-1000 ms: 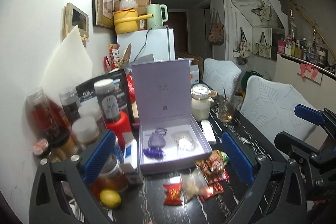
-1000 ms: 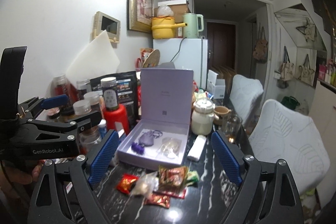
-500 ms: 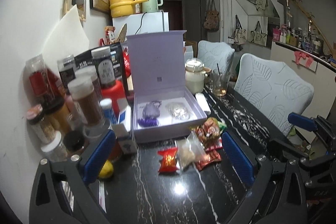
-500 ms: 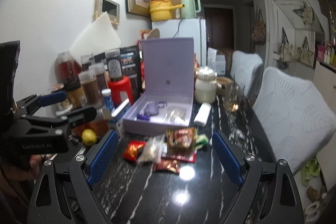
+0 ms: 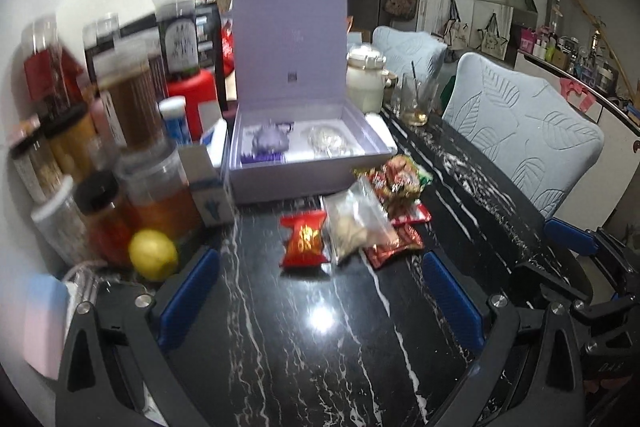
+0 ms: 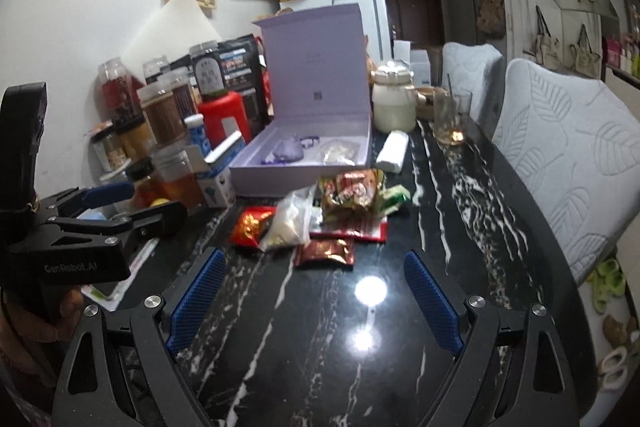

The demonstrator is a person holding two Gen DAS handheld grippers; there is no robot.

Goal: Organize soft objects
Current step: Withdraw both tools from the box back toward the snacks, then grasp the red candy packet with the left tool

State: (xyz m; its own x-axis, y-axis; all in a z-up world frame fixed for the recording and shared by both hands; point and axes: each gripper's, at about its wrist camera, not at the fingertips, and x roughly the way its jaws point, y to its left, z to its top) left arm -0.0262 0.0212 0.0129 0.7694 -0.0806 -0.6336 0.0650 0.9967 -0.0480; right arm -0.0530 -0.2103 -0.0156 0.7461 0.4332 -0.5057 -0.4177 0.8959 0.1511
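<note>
1. The left gripper (image 5: 320,301), black-framed tongs with blue ribbed pads, stands spread wide with nothing between its pads, over bare black marble-patterned table (image 5: 312,355).
2. The right gripper (image 6: 314,301), of the same make, is likewise spread and empty above the table.
3. Just ahead of both lies a huddle of soft packets: a red foil snack packet (image 5: 303,239), touching a clear plastic bag of pale pieces (image 5: 358,223), with a brown foil sachet (image 6: 326,253) nearest the right tongs and a crinkled red-and-gold wrapper bundle (image 6: 354,193) behind.
4. Behind the packets sits an open lilac cardboard gift box (image 5: 304,171), lid upright, holding a purple pouch (image 5: 270,141) and a clear bag.
5. Left of the box crowd lidded jars (image 5: 132,99); a yellow lemon (image 5: 153,255) lies in front of them.
6. A white ceramic jar (image 6: 394,103) and a drinking glass (image 6: 452,119) stand right of the box.
</note>
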